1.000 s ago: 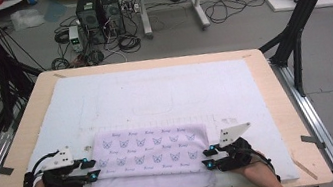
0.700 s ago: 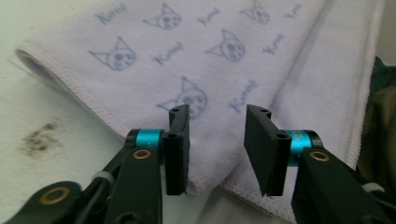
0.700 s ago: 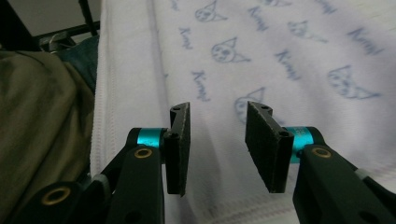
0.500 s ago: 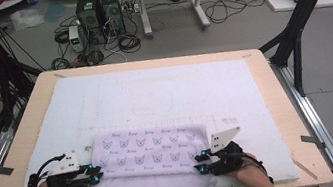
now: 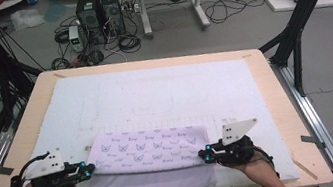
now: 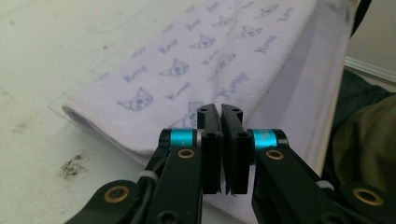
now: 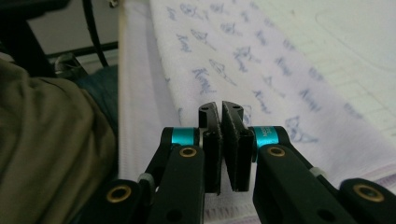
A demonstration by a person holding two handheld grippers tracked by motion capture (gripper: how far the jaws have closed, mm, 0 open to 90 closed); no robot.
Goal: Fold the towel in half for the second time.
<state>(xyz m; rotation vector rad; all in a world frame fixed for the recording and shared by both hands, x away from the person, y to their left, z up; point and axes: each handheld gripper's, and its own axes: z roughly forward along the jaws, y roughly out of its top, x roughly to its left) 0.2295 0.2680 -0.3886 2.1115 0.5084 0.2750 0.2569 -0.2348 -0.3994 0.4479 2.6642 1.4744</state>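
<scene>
Both jaw pairs have just been closing: left hand-held gripper is pinching the 9 o'clock end of the lilac cat-print towel, right hand-held gripper the 3 o'clock end. Towel is lying half-folded at the worktop's 6 o'clock edge. Matched end grips are probably keeping the fold square for lifting.

The towel is soft matt cloth, pale lilac with a printed pattern and a fine looped pile. The mat under it is white, matt and slightly rough, with dirty marks. The table edge is smooth light wood. The gripper arms are glossy black plastic with brass-coloured rivets.
</scene>
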